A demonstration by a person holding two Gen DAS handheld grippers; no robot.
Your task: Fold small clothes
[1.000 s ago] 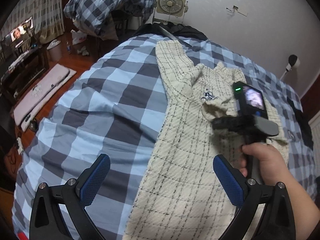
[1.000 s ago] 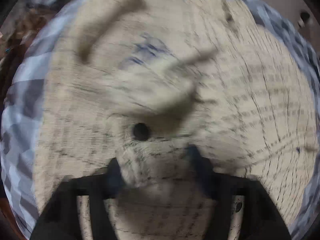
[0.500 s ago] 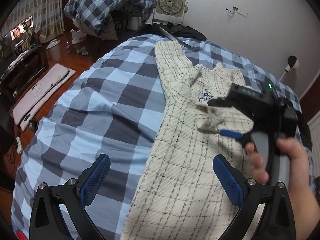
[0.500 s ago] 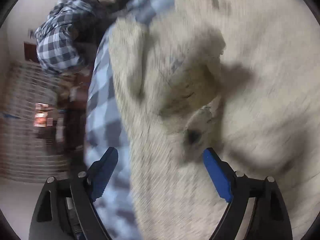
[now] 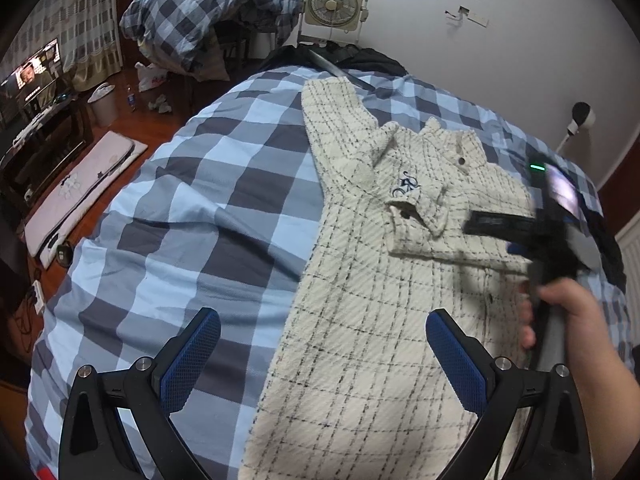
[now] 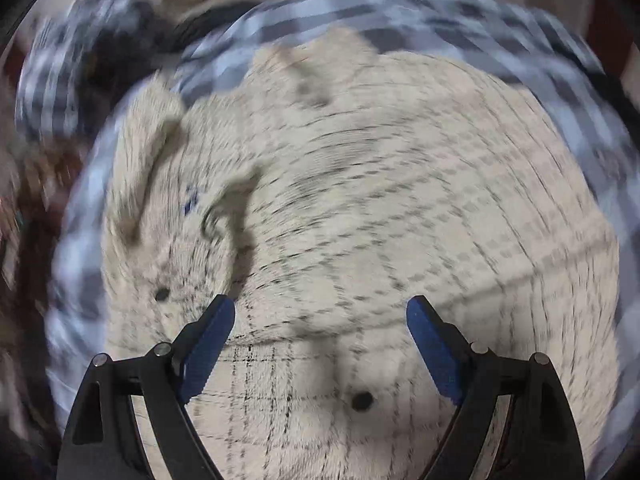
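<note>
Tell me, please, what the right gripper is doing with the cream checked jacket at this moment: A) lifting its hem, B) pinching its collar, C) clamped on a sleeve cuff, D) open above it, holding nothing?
D: the right gripper has its blue fingers spread wide above the cream checked jacket, with only flat fabric showing between them.

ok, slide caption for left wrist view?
Open left gripper over cream checked jacket on plaid bedspread; right gripper nearby.

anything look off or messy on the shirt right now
Yes: the cream checked shirt is not flat. A cuffed sleeve lies folded across its chest, bunched and skewed, near the collar. No damage shows. Both grippers, left and right, are open and empty.
</note>
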